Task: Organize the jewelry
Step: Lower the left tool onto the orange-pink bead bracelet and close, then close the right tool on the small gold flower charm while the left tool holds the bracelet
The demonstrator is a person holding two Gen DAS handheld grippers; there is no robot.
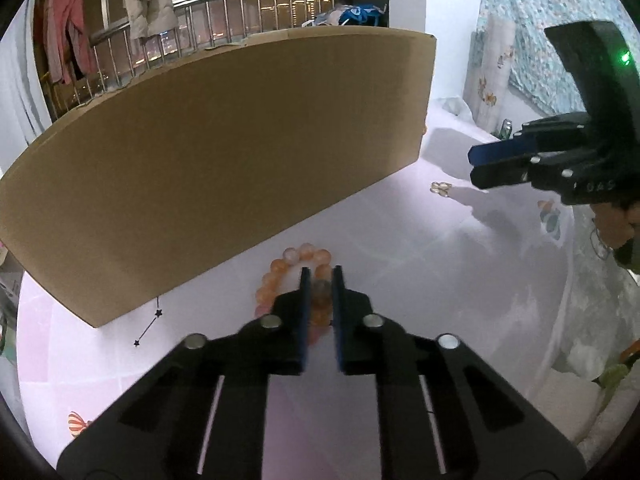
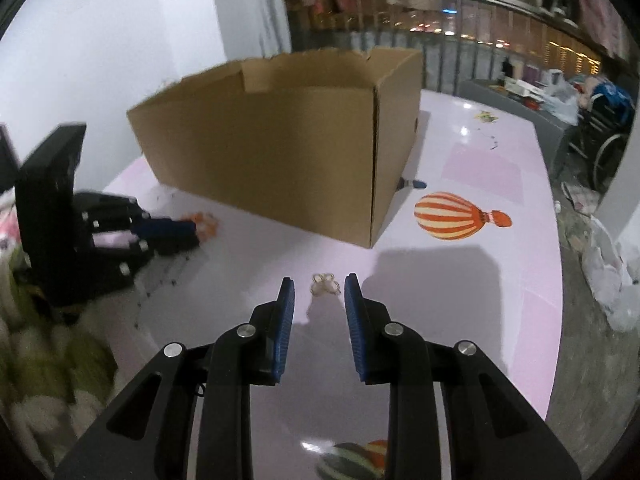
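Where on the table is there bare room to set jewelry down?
Free: the pink table right of the box, past the balloon print. Crowded: the strip before the box, with bracelet, star chain and earring.

Near side of orange bead bracelet (image 1: 288, 276) hidden behind left gripper (image 1: 320, 276); contact with the pads indistinct. Small pale trinket (image 2: 325, 284) just ahead of right gripper (image 2: 320, 286) too small to identify. Cardboard box (image 2: 280, 140) interior concealed by its near wall. Star chain (image 1: 149, 326) left of the left jaws partly tucked beneath the box. Far-left edge blurred.
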